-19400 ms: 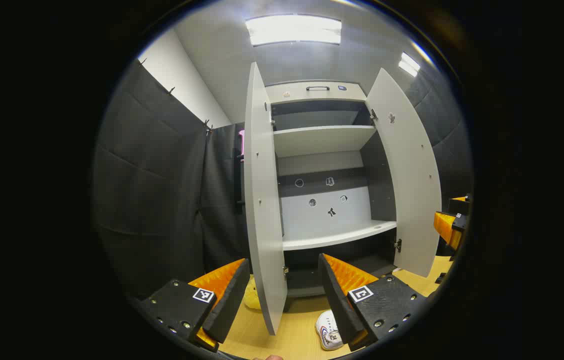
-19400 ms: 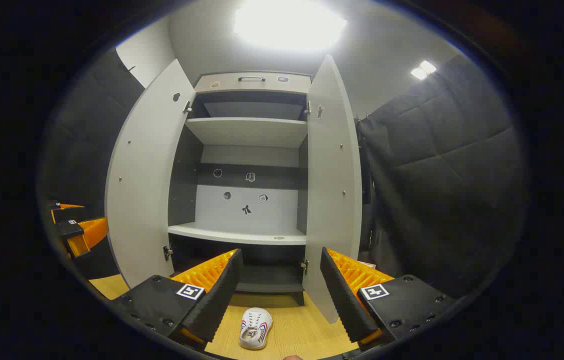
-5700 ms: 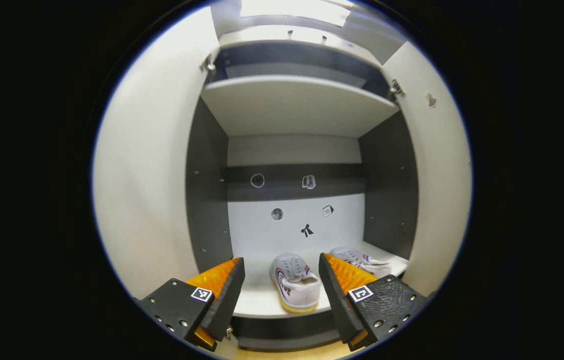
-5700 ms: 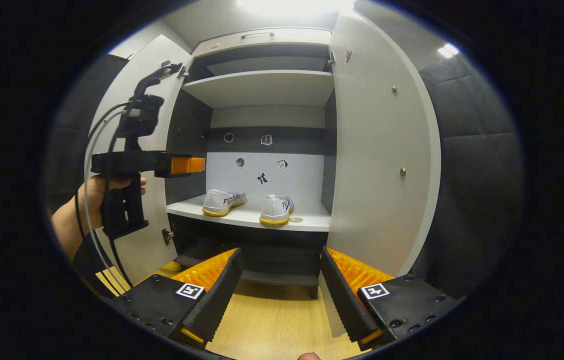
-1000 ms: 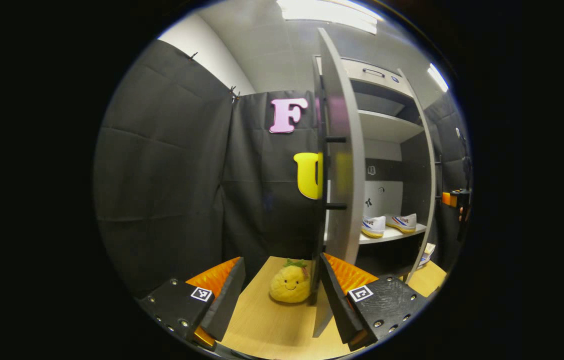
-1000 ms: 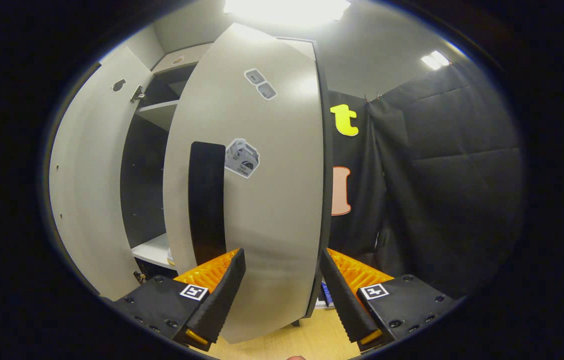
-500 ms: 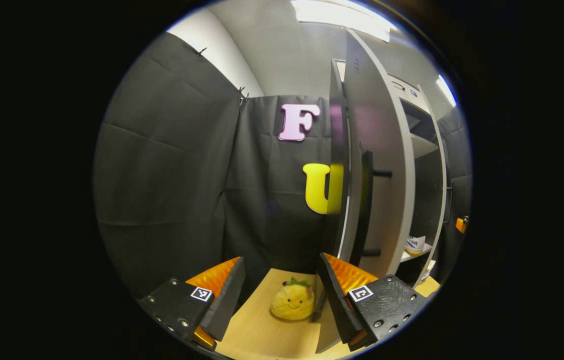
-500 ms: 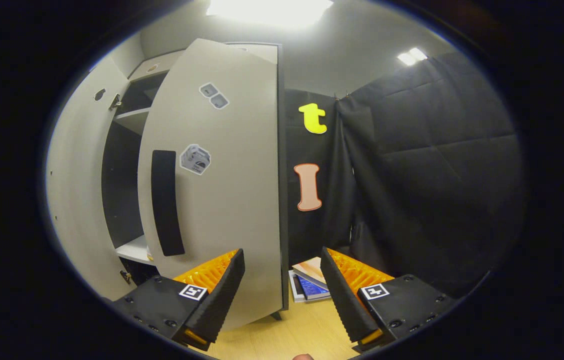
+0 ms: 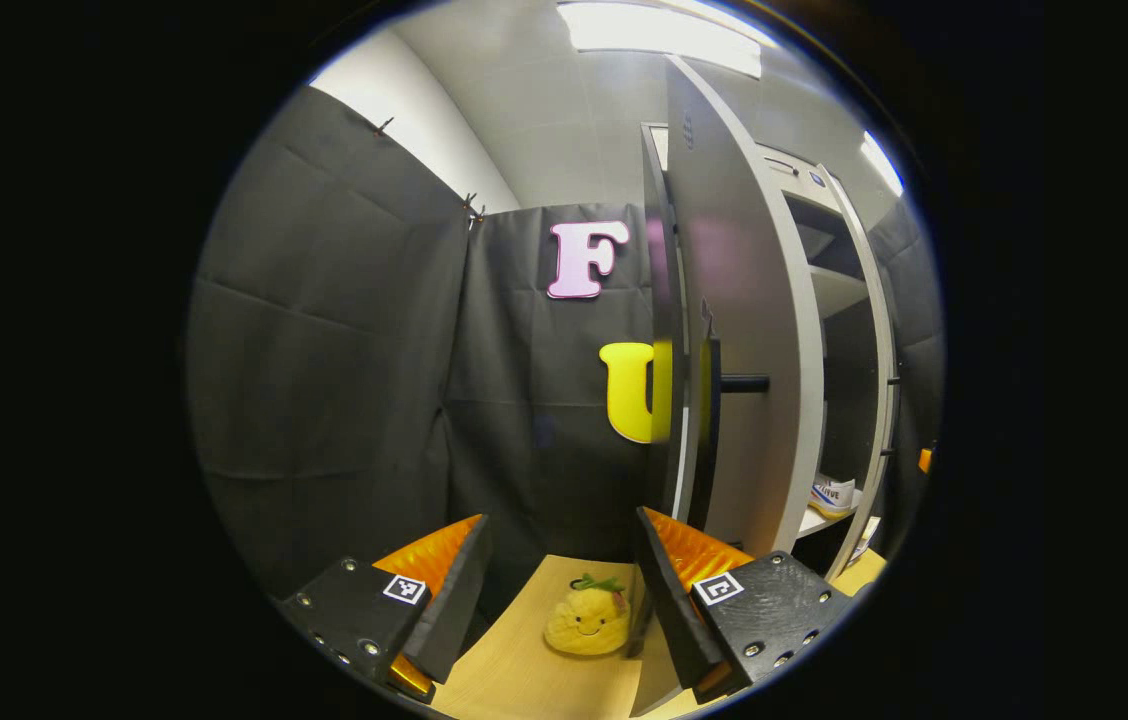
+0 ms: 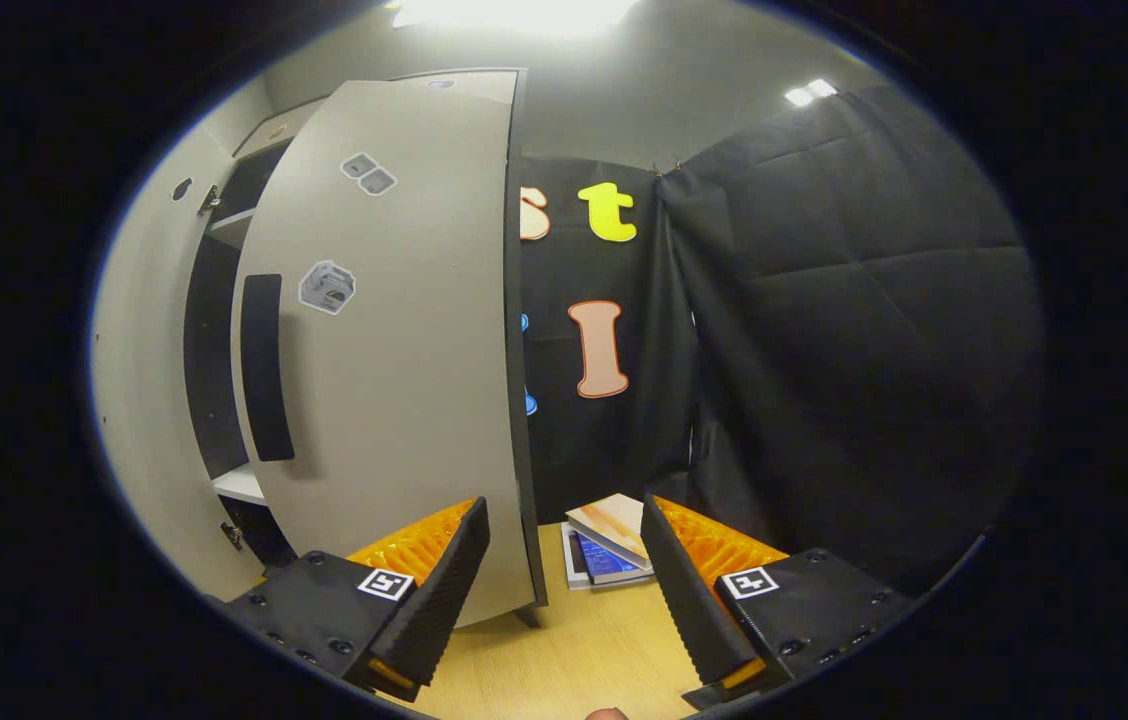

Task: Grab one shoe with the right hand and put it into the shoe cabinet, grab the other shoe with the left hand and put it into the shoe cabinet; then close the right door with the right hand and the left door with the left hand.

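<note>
The left gripper view looks along the side of the shoe cabinet. The left gripper has its two fingers spread wide apart, and they hold nothing. Its right finger is just beside the bottom edge of the left door. It may be touching the door, but that is hard to tell. The left door is part way open and is seen almost from its edge. A black handle sticks out from its front. Past the door, a white shoe sits on a shelf inside the cabinet. Only its end peeks out. The second shoe cannot be seen from here. A yellow plush toy with a smiling face and green leaves on top sits on the wooden floor, beside the door's bottom corner.

In the right gripper view, the right gripper also has its fingers spread wide, with nothing between them. Its left finger is close in front of the right door. This door is nearly closed, with a dark gap left beside it. It has a long black handle and some stickers on its front. A small pile of books lies on the floor beside the cabinet, between the two fingers in the picture.
</note>
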A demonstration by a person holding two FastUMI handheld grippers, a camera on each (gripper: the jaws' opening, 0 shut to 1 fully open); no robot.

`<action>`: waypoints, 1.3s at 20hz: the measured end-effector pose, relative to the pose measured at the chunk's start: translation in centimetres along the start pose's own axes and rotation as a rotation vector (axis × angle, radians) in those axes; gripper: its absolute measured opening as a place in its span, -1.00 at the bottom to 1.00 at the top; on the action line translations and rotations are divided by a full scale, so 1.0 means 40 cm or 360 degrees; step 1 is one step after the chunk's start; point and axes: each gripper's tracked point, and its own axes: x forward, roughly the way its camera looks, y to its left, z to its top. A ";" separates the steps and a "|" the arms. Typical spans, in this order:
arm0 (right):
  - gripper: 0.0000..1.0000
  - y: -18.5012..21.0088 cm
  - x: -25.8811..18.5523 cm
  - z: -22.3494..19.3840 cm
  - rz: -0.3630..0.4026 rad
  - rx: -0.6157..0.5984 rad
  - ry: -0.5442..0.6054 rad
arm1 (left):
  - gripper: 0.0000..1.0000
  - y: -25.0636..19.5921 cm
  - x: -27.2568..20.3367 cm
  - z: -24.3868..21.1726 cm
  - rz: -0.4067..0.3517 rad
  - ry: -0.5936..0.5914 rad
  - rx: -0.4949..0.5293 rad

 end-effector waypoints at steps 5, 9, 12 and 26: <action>0.86 -0.021 0.024 -0.013 0.0078 -0.0028 0.0038 | 0.56 -0.074 -0.034 0.000 0.0001 0.0009 -0.0018; 0.92 -0.050 0.035 -0.002 0.0100 -0.0073 0.0032 | 0.55 -0.150 -0.047 0.003 -0.0024 0.0011 -0.0045; 0.92 -0.074 0.037 0.005 0.0105 -0.0064 0.0028 | 0.55 -0.205 -0.047 -0.002 -0.0060 0.0015 -0.0077; 0.91 -0.163 -0.002 0.005 0.0061 -0.0094 0.0023 | 0.55 -0.562 0.039 -0.018 -0.0388 0.0004 -0.0063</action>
